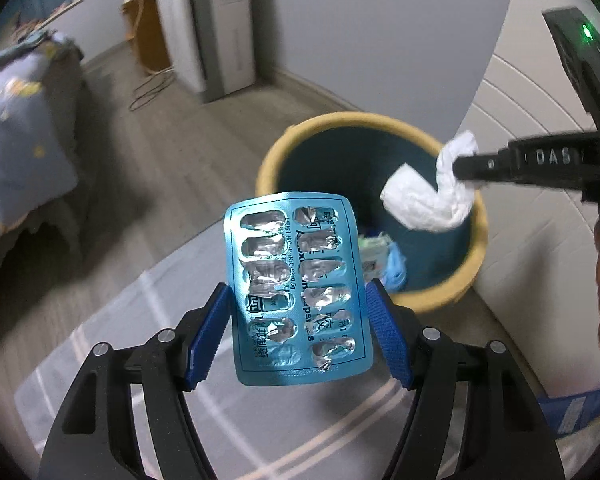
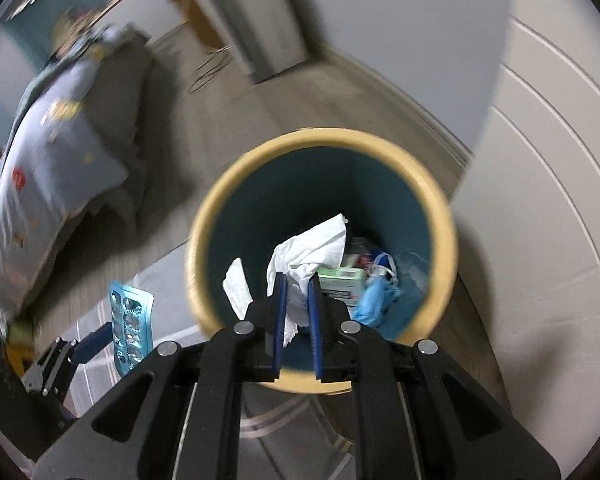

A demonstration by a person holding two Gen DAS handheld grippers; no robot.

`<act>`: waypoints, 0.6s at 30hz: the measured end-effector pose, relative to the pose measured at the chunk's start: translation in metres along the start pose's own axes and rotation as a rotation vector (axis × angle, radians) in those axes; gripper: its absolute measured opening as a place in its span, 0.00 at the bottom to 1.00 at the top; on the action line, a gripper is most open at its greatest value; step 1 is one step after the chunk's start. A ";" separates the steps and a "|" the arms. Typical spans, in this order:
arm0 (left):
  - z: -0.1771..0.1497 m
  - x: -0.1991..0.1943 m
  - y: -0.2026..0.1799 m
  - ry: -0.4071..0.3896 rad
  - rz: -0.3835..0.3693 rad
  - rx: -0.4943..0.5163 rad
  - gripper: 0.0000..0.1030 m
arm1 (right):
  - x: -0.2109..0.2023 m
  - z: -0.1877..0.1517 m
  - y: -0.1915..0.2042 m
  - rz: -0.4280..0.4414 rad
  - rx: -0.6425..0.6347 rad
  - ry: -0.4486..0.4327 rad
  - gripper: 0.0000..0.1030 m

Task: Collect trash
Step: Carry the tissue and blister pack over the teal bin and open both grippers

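An empty pill sheet [image 1: 296,292], light, stiff and slippery, is pinched at its side edges by the left gripper [image 1: 298,334], short of the bin [image 1: 470,280]. A soft, light tissue [image 2: 300,264] is clamped mid-wad by the right gripper [image 2: 297,320] above the bin.

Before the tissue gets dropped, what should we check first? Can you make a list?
1. Right tool holds the white tissue: ok, pinched between its fingers.
2. Tissue is over the trash bin opening: ok, the right wrist view looks straight down into it.
3. Room left in the bin: ok, only some wrappers and blue plastic at the bottom.
4. Left tool grips the empty pill pack: ok, held by its edges.
5. Pill pack is over the bin: not ok, in the right wrist view it sits beside the bin.
6. Tools clear of each other: ok, apart.
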State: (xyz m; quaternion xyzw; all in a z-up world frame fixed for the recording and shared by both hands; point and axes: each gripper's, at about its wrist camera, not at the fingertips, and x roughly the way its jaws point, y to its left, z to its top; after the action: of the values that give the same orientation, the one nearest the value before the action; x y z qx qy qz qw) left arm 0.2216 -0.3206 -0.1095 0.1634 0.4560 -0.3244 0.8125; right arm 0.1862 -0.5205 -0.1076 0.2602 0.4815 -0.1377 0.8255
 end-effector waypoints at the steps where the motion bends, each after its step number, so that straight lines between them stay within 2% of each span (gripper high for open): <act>1: 0.008 0.006 -0.006 -0.002 -0.003 0.007 0.68 | 0.001 0.001 -0.004 -0.001 0.013 0.000 0.10; 3: 0.019 0.015 -0.013 -0.013 -0.003 0.020 0.69 | 0.006 0.003 -0.016 0.015 0.050 0.006 0.10; 6: 0.030 0.023 -0.023 -0.028 0.013 0.049 0.77 | 0.012 0.004 -0.026 0.038 0.095 0.012 0.14; 8: 0.032 0.023 -0.026 -0.027 0.003 0.052 0.78 | 0.012 0.006 -0.031 0.059 0.117 0.006 0.24; 9: 0.030 0.022 -0.026 -0.027 -0.002 0.050 0.79 | 0.011 0.006 -0.033 0.061 0.122 0.005 0.35; 10: 0.029 0.018 -0.026 -0.030 -0.002 0.050 0.81 | 0.010 0.005 -0.033 0.061 0.122 0.003 0.40; 12: 0.024 0.007 -0.024 -0.044 0.006 0.048 0.82 | 0.004 0.004 -0.029 0.067 0.101 -0.004 0.41; 14: 0.018 -0.011 -0.023 -0.065 -0.006 0.022 0.88 | -0.005 0.001 -0.022 0.065 0.051 -0.014 0.45; 16: 0.014 -0.026 -0.021 -0.080 0.002 0.011 0.91 | -0.017 -0.005 -0.012 0.033 -0.030 -0.023 0.54; 18: 0.007 -0.041 -0.020 -0.078 0.003 0.007 0.93 | -0.029 -0.011 -0.004 0.016 -0.081 -0.028 0.56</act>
State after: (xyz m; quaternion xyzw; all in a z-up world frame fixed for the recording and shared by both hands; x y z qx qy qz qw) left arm 0.1967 -0.3233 -0.0704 0.1541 0.4228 -0.3306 0.8296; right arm 0.1617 -0.5180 -0.0885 0.2287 0.4730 -0.1151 0.8431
